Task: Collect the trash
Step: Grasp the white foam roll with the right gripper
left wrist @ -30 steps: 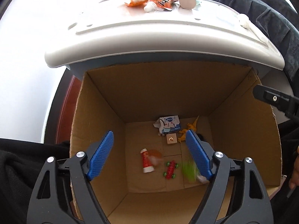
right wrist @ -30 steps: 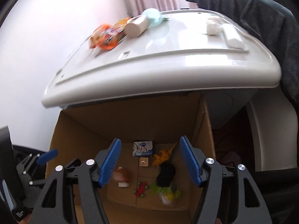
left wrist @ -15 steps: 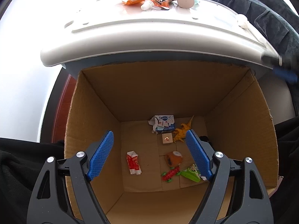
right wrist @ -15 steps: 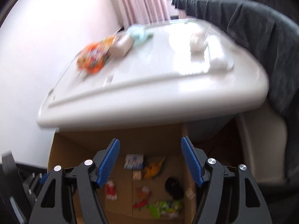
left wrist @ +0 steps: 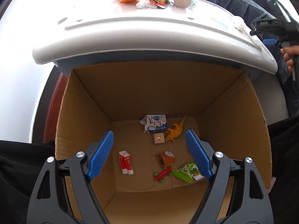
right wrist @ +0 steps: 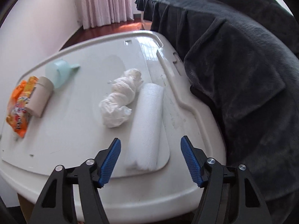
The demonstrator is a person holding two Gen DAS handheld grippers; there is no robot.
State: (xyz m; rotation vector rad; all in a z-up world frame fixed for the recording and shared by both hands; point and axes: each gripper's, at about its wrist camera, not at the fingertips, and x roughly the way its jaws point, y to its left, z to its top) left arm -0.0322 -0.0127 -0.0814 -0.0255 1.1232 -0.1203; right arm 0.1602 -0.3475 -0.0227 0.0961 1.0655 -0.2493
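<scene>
Hard to read any print on the orange snack wrapper, and the cardboard box is mostly hidden under the white plastic lid from the right wrist view. That lid sits beside a dark blanket, pink curtains at the back.

Left to right on it: wrapper, beige tube, pale blue scoop, crumpled white bag, white foam roll.

The left gripper tilts down over the box, jaws spread, empty. The right gripper tilts over the roll's near end, jaws apart after a slight closing, nothing pinched.
</scene>
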